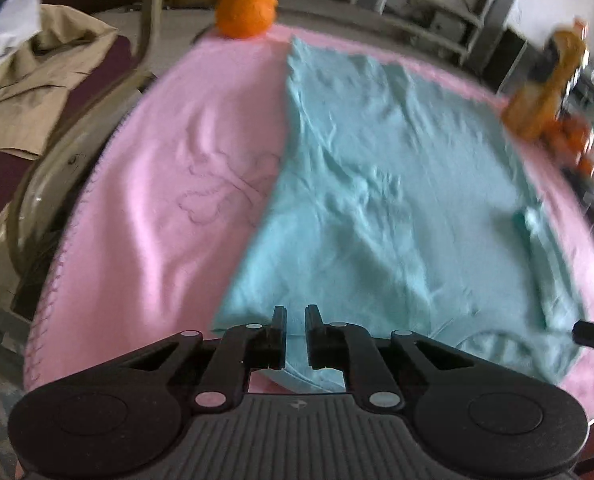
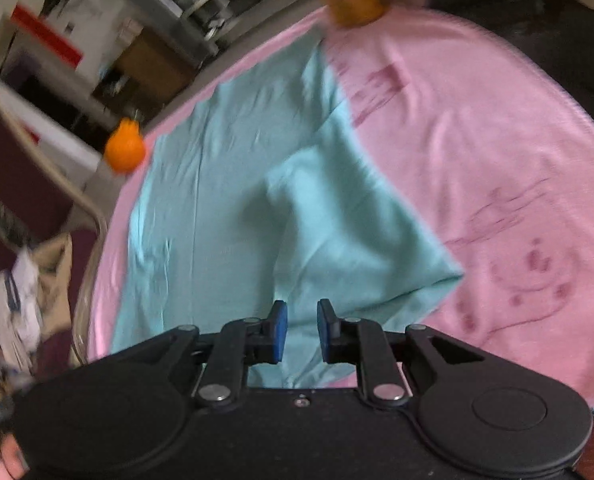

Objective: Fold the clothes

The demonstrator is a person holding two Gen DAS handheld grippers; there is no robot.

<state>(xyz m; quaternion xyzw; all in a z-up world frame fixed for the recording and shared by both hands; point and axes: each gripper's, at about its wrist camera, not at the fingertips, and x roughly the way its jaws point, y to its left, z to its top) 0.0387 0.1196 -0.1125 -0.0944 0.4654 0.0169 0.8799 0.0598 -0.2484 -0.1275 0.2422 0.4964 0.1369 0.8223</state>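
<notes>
The left gripper (image 1: 296,316) has its fingers set a narrow gap apart, with nothing clamped between them; the near edge of the light blue garment (image 1: 377,208) lies directly below and beyond the fingertips. The garment is spread flat on a pink blanket (image 1: 157,200), extending ahead and to the right of the left fingers, with bare blanket to their left. An orange ball (image 1: 246,10) rests at the blanket's far edge, well beyond the fingertips. The right gripper (image 2: 301,316) likewise has its blue-padded fingers slightly apart and gripping nothing; the garment (image 2: 225,200) lies under and ahead of them, with one folded-over corner pointing to the right of the fingertips. Printed pink blanket (image 2: 477,160) fills the area to the right of the fingers. The ball (image 2: 124,151) sits far ahead on the left. Both views are motion-blurred.
</notes>
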